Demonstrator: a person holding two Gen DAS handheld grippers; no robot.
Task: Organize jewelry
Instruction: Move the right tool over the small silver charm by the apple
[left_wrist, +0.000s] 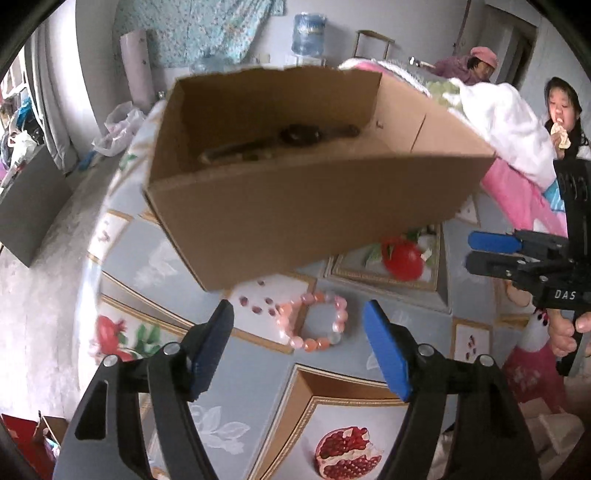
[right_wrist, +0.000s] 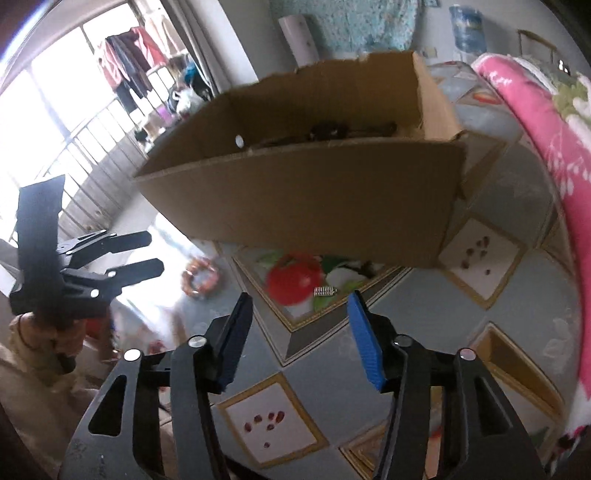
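A pink bead bracelet (left_wrist: 316, 323) lies on the patterned bed cover just past my open left gripper (left_wrist: 299, 314); it also shows in the right wrist view (right_wrist: 199, 280), blurred. An open cardboard box (left_wrist: 295, 177) stands behind it with a dark watch-like piece (left_wrist: 299, 134) inside. In the right wrist view a small silver clip (right_wrist: 325, 291) lies in front of the box (right_wrist: 303, 192), just ahead of my open right gripper (right_wrist: 301, 299). Each gripper also appears in the other view: the right one (left_wrist: 476, 253) and the left one (right_wrist: 153, 254).
A pink and white quilt (left_wrist: 517, 140) is bunched at the right of the bed. The bed cover (left_wrist: 236, 387) has printed fruit pictures. Two people (left_wrist: 561, 110) sit at the far right. The floor (left_wrist: 40, 295) drops off to the left.
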